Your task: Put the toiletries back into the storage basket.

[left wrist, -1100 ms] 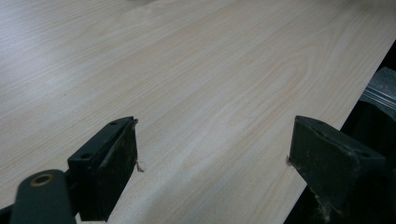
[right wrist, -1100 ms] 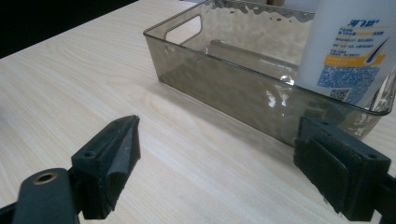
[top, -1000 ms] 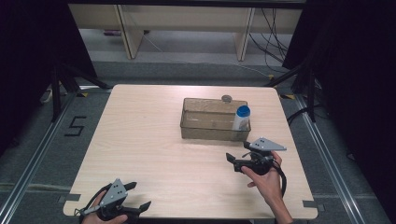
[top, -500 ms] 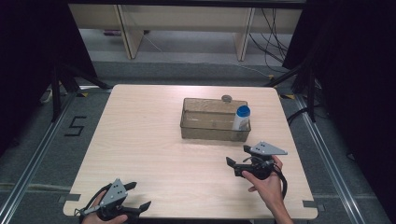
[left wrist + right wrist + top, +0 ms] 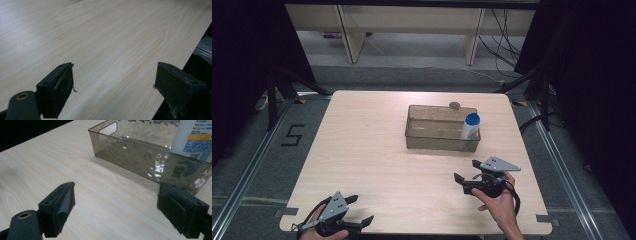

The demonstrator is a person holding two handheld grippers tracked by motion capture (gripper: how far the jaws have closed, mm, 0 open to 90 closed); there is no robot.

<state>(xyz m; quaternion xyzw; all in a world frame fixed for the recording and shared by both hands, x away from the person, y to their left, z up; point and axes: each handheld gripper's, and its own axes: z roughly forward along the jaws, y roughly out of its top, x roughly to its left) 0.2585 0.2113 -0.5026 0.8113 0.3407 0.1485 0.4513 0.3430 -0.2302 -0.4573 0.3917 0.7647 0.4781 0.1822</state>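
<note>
A clear smoky plastic bin (image 5: 432,142) (image 5: 140,152) stands on the far middle of the wooden table (image 5: 372,150). A white bottle with a blue cap (image 5: 470,127) (image 5: 192,137) stands upright in its right end. My right gripper (image 5: 466,171) (image 5: 117,207) is open and holds nothing, low over the table in front of the bin's right end. My left gripper (image 5: 360,210) (image 5: 113,87) is open too, with nothing between its jaws, near the table's front left edge.
A small round grey object (image 5: 455,105) lies on the table just behind the bin. Beyond the table stand pale shelf legs (image 5: 349,35) and cables (image 5: 507,30). A "5" mark (image 5: 292,135) is on the floor at the left.
My right gripper has drawn back a little toward the table's front edge, away from the bin. The left gripper has stayed in place.
</note>
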